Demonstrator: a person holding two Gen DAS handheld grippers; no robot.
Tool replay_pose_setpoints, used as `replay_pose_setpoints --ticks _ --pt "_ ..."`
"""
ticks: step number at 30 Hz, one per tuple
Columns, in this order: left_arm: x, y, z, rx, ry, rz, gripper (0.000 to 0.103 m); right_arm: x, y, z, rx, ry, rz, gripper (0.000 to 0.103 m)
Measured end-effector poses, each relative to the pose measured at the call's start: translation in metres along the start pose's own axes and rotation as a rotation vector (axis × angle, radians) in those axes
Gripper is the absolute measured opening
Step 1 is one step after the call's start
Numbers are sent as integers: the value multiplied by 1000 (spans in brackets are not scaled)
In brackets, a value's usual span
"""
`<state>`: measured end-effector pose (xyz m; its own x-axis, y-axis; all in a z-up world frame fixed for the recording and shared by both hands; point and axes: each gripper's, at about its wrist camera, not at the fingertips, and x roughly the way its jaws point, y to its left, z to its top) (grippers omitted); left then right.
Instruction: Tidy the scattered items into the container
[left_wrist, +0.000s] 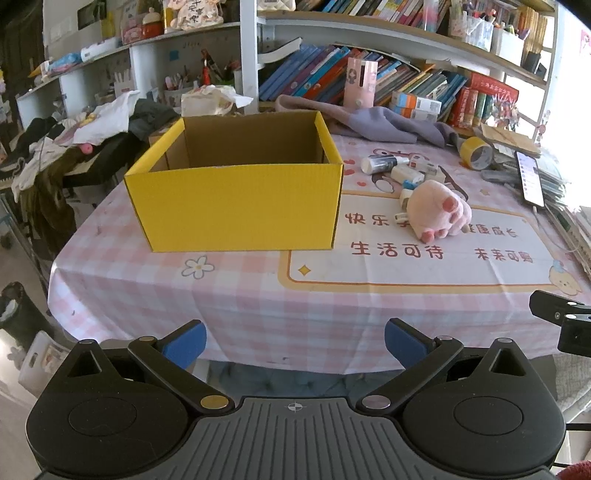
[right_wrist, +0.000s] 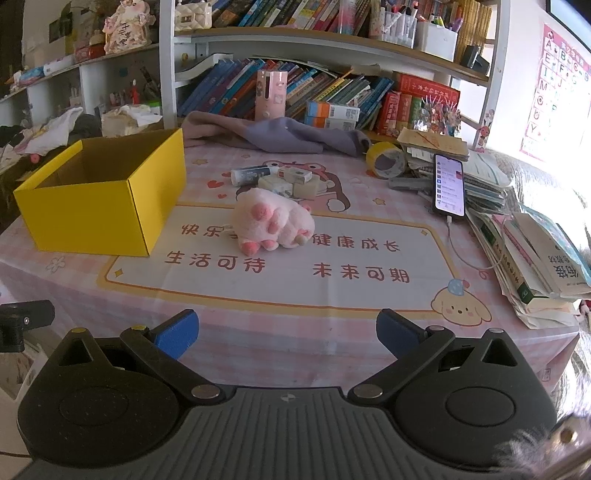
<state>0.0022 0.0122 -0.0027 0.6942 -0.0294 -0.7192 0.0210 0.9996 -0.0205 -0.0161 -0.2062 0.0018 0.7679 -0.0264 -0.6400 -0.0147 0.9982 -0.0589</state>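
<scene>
An open yellow cardboard box stands on the pink checked tablecloth. To its right lies a pink plush paw. Behind the paw are a small bottle on its side and several small cartons. My left gripper hangs open near the table's front edge, in front of the box, with nothing between its blue pads. My right gripper is open too, in front of the paw and apart from it.
A yellow tape roll, a lit phone on a cable and stacked books fill the table's right side. A purple cloth lies at the back before bookshelves. Clothes pile up left of the box.
</scene>
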Motion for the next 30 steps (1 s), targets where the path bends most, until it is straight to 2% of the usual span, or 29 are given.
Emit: replay_pose_setpoints --ticks 30 --pt "9 -13 2 24 14 -37 103 1 -9 1 -1 9 8 103"
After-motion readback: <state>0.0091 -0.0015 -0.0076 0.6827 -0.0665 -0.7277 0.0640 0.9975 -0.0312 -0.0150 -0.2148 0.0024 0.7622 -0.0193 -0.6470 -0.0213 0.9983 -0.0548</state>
